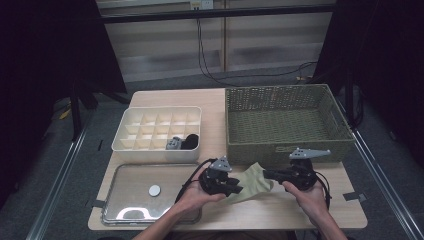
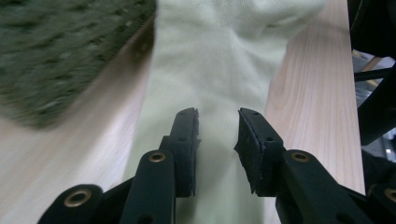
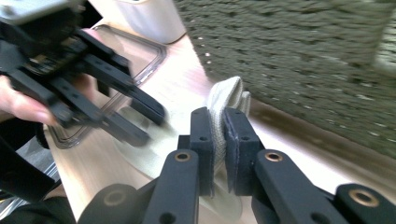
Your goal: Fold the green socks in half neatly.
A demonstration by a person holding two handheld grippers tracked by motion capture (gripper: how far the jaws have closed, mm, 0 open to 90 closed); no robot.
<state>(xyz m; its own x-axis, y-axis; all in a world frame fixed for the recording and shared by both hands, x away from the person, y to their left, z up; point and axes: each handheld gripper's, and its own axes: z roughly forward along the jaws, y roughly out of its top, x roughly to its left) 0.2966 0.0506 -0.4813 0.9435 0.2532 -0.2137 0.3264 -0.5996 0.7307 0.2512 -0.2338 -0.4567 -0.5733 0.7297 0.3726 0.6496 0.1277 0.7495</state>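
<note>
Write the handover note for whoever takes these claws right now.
Right claw: shut on the cuff end of the pale sock.
Left claw: open, jaws astride the sock, not pinching.
Sock lies on the table in front of the woven basket.
Divided organizer already holds a grey and a black rolled item.
Left, likely: fold the sock and stow it.

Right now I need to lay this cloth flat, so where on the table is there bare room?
Bare wood shows behind the white divider box, left of the woven basket, and along the front right edge of the table. The basket itself is empty. The front middle is crowded: both hand-held grippers hold the pale cloth, with the clear lid beside them.
</note>
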